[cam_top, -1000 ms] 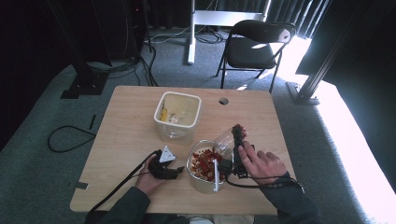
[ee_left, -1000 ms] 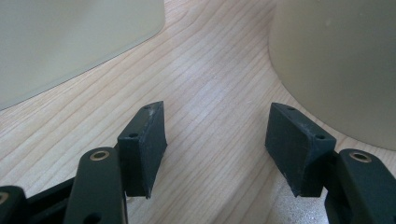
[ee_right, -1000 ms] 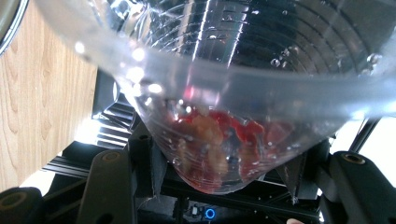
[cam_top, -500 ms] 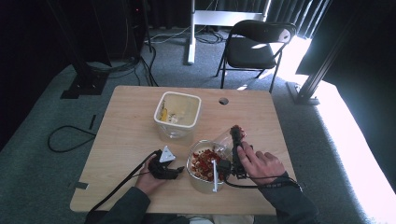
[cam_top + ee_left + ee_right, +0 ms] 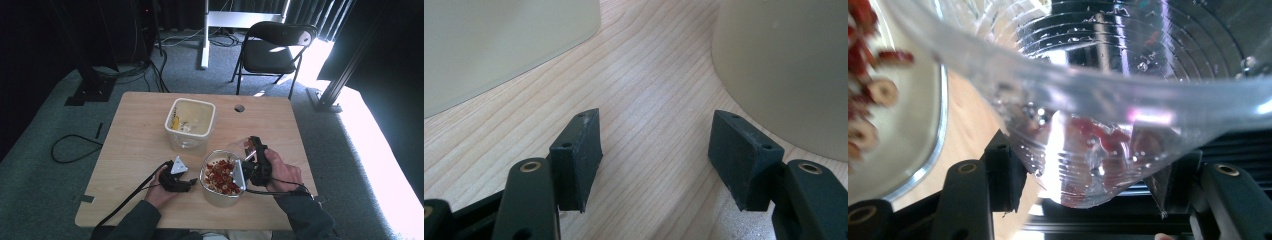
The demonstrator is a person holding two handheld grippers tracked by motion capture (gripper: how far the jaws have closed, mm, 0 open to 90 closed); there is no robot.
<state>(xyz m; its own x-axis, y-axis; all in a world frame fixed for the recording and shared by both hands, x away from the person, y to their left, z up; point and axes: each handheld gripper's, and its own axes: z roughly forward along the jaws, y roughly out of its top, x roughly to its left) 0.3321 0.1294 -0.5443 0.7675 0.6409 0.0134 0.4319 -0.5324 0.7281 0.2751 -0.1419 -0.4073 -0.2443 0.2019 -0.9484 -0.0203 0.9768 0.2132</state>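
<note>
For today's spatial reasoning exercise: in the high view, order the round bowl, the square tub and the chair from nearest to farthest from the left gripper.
From the left gripper:
1. Round bowl, just right of it, near the table's front edge.
2. Square tub, beyond it, mid-table.
3. Chair, on the floor past the table's far edge.

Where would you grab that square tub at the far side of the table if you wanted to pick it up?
Probably by its rim. The square tub stands upright and open-topped, too wide to take whole, so one jaw would go inside a wall, one outside. Come from above at the near wall, which faces the left gripper, its jaws open on bare table. The bowl of red pieces stands close on the right.
</note>
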